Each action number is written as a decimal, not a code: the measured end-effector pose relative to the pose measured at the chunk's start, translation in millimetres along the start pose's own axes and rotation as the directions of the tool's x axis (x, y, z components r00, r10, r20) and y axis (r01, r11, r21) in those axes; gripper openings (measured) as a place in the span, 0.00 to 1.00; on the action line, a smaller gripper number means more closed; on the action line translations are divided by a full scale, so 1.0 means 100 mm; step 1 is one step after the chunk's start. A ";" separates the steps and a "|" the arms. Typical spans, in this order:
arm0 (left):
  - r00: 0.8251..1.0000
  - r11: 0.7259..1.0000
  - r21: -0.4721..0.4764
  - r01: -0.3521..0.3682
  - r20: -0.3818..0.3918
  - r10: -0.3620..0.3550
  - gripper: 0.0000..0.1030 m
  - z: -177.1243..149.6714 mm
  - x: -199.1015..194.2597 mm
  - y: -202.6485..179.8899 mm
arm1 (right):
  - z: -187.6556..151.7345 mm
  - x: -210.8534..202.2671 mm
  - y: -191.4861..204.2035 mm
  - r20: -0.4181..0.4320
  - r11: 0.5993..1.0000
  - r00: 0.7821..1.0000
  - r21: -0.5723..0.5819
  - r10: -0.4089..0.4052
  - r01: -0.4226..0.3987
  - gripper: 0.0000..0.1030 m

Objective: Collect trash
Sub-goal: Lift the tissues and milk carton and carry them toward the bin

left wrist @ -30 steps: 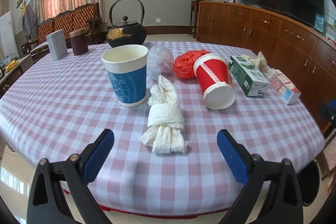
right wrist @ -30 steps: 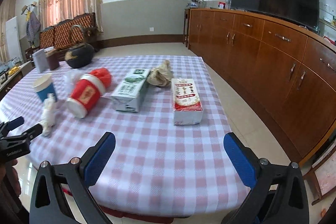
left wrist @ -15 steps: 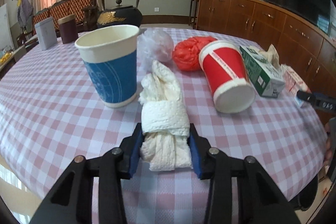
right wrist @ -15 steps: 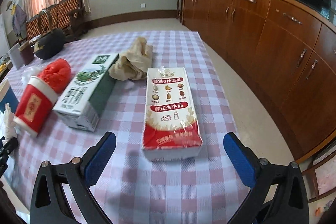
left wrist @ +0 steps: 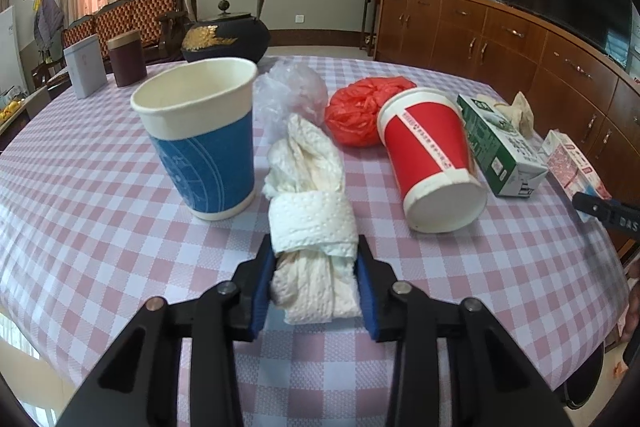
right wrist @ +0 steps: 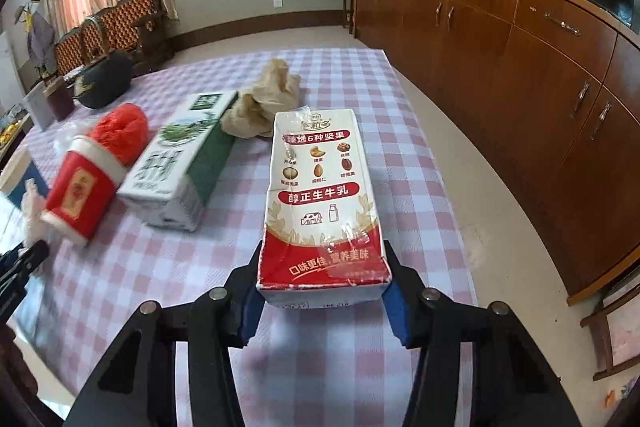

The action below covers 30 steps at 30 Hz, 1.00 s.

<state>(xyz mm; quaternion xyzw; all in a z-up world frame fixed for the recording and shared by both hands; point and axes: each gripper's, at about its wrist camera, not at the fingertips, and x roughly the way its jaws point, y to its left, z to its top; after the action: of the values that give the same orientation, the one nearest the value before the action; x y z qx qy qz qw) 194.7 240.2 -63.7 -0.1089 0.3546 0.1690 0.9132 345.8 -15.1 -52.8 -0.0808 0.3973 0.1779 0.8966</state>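
My left gripper (left wrist: 314, 279) is shut on a crumpled white paper towel wad (left wrist: 310, 223) lying on the checked tablecloth (left wrist: 80, 227). My right gripper (right wrist: 322, 297) is shut on the near end of a red and white milk carton (right wrist: 320, 195) lying flat near the table's right edge. Other trash on the table: an upright blue paper cup (left wrist: 204, 139), a tipped red paper cup (left wrist: 432, 159), a red plastic bag (left wrist: 360, 111), a clear plastic bag (left wrist: 290, 95), a green milk carton (right wrist: 180, 167) and a crumpled brown paper (right wrist: 268, 99).
A black iron kettle (left wrist: 224, 31), a dark tin (left wrist: 126, 57) and a grey box (left wrist: 84, 67) stand at the table's far side. A long wooden cabinet (right wrist: 520, 39) runs along the right wall. The table edge drops off right of the red and white carton.
Both grippers moved forward from open. The left closed on the paper towel wad about half a second ago. The right then closed on the red and white carton.
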 end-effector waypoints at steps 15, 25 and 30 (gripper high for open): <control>0.998 0.999 0.037 0.040 0.046 -0.041 0.36 -0.07 -0.48 -0.13 | -0.35 -0.77 0.13 0.104 1.000 0.994 -0.018 0.019 -0.017 0.52; 0.992 0.992 0.073 0.099 0.070 -0.104 0.36 -0.14 -0.81 -0.39 | -0.61 -1.22 0.05 0.139 1.000 0.990 0.016 0.012 -0.014 0.52; 0.985 0.984 0.110 0.144 0.077 -0.152 0.36 -0.20 -0.97 -0.62 | -0.76 -1.40 -0.04 0.148 1.000 0.989 0.027 -0.005 0.001 0.52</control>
<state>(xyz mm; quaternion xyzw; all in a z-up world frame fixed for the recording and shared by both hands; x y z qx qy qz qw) 139.5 154.3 -6.8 -0.0801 0.3147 0.0865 0.9418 208.5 -76.2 0.6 -0.0560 0.3317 0.1765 0.9250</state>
